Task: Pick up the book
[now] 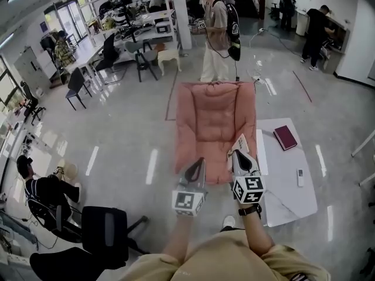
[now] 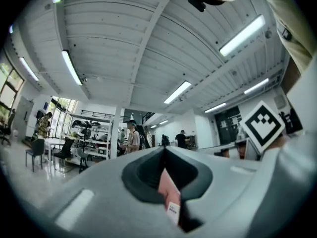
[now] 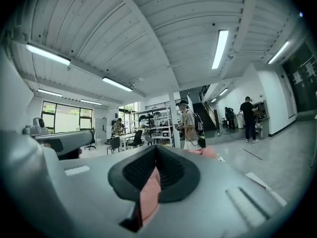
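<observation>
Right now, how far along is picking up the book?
Done: nothing yet. The book lies flat on the table, untouched.
In hand: nothing. The left gripper and right gripper are both shut, over the chair, well clear of the book.
Left: likely all of it. Reach right to the table, open a gripper, close on the book and lift.

Glossy floor [image 1: 129,133], quilted cloth armchair [image 1: 214,119], smooth table [image 1: 287,183], matt-covered book [image 1: 285,137].
</observation>
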`<state>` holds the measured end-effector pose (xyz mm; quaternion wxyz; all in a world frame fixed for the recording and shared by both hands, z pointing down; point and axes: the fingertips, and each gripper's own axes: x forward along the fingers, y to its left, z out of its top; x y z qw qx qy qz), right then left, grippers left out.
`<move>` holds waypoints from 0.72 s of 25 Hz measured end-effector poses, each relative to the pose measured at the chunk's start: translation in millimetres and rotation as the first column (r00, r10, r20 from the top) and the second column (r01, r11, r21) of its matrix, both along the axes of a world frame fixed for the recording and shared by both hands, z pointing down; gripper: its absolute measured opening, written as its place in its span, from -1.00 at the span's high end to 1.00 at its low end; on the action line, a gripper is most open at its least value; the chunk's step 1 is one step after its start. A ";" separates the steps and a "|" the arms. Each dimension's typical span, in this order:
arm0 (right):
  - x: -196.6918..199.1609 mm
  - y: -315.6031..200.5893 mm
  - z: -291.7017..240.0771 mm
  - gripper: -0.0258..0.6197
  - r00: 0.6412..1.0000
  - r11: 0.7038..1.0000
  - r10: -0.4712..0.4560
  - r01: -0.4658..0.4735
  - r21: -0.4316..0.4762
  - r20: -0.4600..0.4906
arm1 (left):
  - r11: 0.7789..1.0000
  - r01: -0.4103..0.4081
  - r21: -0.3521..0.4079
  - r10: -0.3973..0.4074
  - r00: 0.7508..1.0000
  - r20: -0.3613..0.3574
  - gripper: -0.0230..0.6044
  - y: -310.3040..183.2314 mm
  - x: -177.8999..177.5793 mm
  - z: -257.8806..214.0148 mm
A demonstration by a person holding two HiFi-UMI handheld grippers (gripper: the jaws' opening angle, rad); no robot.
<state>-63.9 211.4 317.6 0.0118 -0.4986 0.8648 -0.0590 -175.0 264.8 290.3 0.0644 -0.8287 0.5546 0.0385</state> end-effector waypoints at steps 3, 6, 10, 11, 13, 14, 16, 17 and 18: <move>17.2 -35.0 3.2 0.91 1.000 1.000 -0.010 0.010 0.004 0.002 | 0.999 0.032 0.009 -0.032 0.999 0.039 0.93 -38.4 17.9 5.3; 40.9 -66.5 10.8 0.91 1.000 1.000 -0.015 0.015 0.002 0.005 | 1.000 0.031 0.005 -0.031 0.999 0.027 0.93 -73.8 42.7 9.5; 76.6 -95.4 13.9 0.91 1.000 1.000 -0.008 0.008 0.004 0.008 | 1.000 0.014 0.018 -0.014 1.000 0.018 0.93 -107.1 78.1 9.9; 85.8 -99.2 16.5 0.91 1.000 1.000 -0.003 0.003 -0.001 0.011 | 1.000 0.010 0.011 -0.010 1.000 0.018 0.93 -112.0 86.7 12.6; 105.3 -107.2 25.6 0.91 1.000 1.000 0.015 -0.014 -0.020 0.022 | 1.000 -0.007 -0.008 0.007 1.000 0.013 0.93 -120.5 103.8 21.3; 114.7 -112.2 31.4 0.91 0.999 0.999 0.024 -0.023 -0.034 0.027 | 1.000 -0.019 -0.021 0.019 1.000 0.008 0.93 -125.1 111.9 25.6; 129.1 -120.4 42.5 0.91 0.999 0.998 0.035 -0.033 -0.062 0.028 | 0.998 -0.036 -0.048 0.036 0.999 -0.003 0.93 -133.6 123.8 33.4; 133.7 -122.7 46.6 0.91 0.999 0.997 0.036 -0.034 -0.071 0.028 | 0.997 -0.042 -0.061 0.042 0.999 -0.006 0.93 -137.3 127.7 36.7; 137.3 -124.6 49.4 0.91 0.999 0.996 0.037 -0.035 -0.078 0.030 | 0.996 -0.049 -0.073 0.048 0.999 -0.009 0.93 -141.1 130.8 39.3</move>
